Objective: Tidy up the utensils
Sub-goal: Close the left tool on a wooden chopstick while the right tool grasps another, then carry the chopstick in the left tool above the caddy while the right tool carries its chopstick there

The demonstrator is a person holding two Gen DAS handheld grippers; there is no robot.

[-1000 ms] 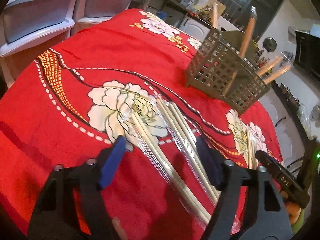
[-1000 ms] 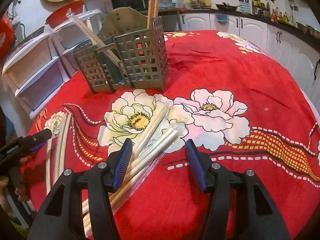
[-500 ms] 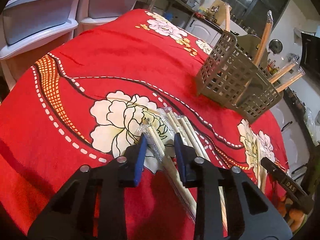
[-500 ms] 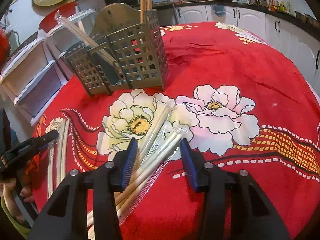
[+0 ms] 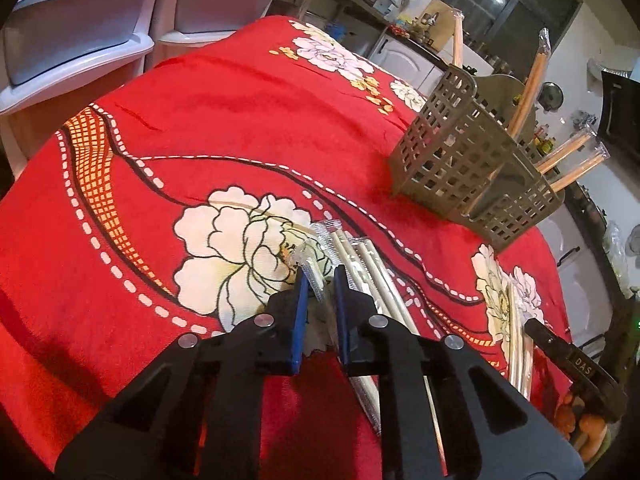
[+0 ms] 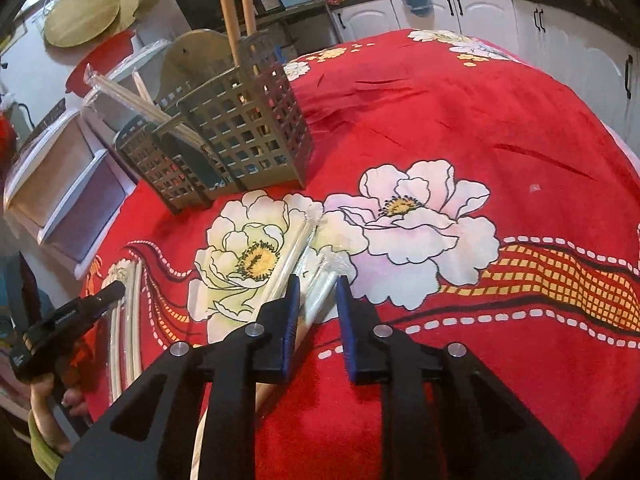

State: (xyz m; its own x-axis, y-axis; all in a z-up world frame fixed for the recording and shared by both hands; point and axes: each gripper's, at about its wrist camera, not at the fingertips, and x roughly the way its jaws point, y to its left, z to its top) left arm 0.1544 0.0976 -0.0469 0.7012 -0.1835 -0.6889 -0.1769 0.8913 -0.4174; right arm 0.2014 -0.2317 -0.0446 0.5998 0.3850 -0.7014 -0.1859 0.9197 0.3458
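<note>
On a table draped in a red floral cloth (image 5: 248,112), your left gripper (image 5: 320,280) is closing, its blue pads nearly together with the crinkled end of a plastic-wrapped pair of chopsticks (image 5: 314,268) caught between them. A second wrapped pair (image 5: 372,272) lies just beside it to the right, on the cloth.

Your right gripper (image 6: 318,286) is closing too (a wider gap remains here), with another wrapped bundle of chopsticks (image 6: 320,288) running between its jaws; whether both pads already press on it cannot be told. One more wrapped pair (image 6: 298,246) lies alongside, across the yellow-centred flower.

The olive lattice utensil caddy (image 6: 240,128) stands upright further back on the cloth, well apart from both grippers, with several wrapped chopsticks (image 6: 230,4) already standing or leaning in its compartments.

At the lower left of the right wrist view, your hand (image 6: 48,404) grips the left tool's handle, with more wrapped chopsticks (image 6: 132,320) lying by it. White plastic drawers (image 5: 80,28) stand beyond the table's edge.
</note>
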